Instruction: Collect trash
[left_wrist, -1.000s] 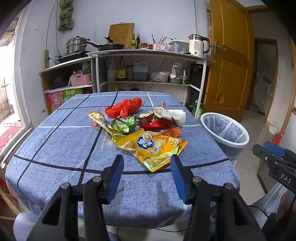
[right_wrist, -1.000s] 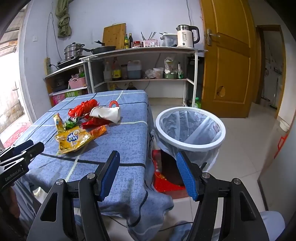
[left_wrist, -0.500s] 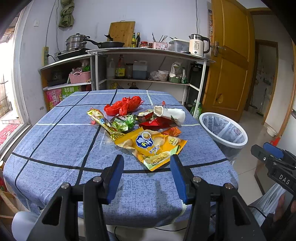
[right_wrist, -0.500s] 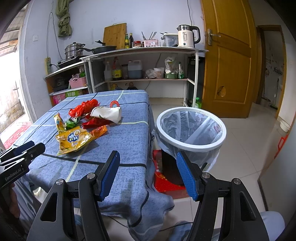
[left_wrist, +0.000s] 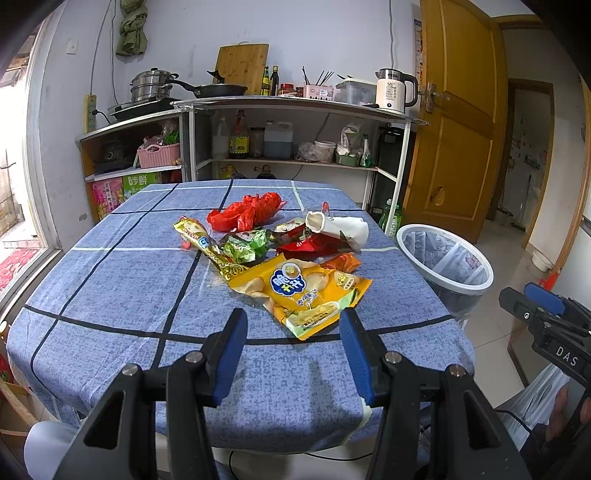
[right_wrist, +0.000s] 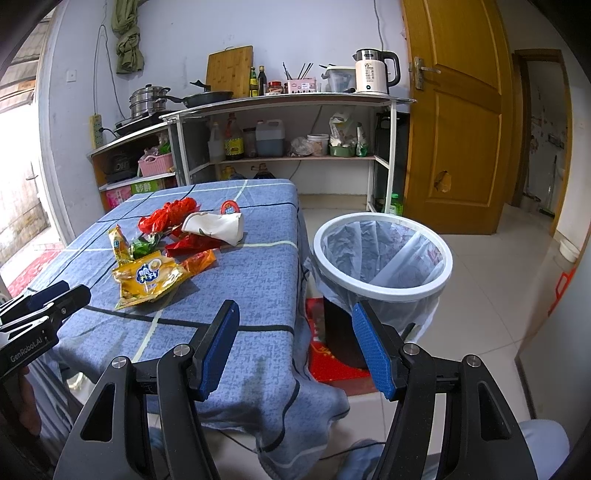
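Note:
A pile of trash lies on the blue checked tablecloth (left_wrist: 122, 291): a yellow chip bag (left_wrist: 301, 288) nearest me, a green wrapper (left_wrist: 245, 247), a long yellow wrapper (left_wrist: 201, 240), a red plastic bag (left_wrist: 245, 212), a red wrapper (left_wrist: 314, 245) and a crumpled white paper bag (left_wrist: 341, 229). The chip bag also shows in the right wrist view (right_wrist: 147, 277). My left gripper (left_wrist: 291, 332) is open and empty just short of the chip bag. My right gripper (right_wrist: 295, 328) is open and empty by the table's right edge, next to the white-rimmed lined bin (right_wrist: 382, 254).
The bin (left_wrist: 445, 260) stands on the floor right of the table. A shelf unit (left_wrist: 295, 110) with pots, bottles and a kettle lines the back wall. A yellow door (right_wrist: 454, 122) is at the right. A red mat (right_wrist: 336, 354) lies under the bin.
The left gripper has drifted slightly, so the table and trash sit a little differently in its view. Both grippers stay open and nothing on the table has moved.

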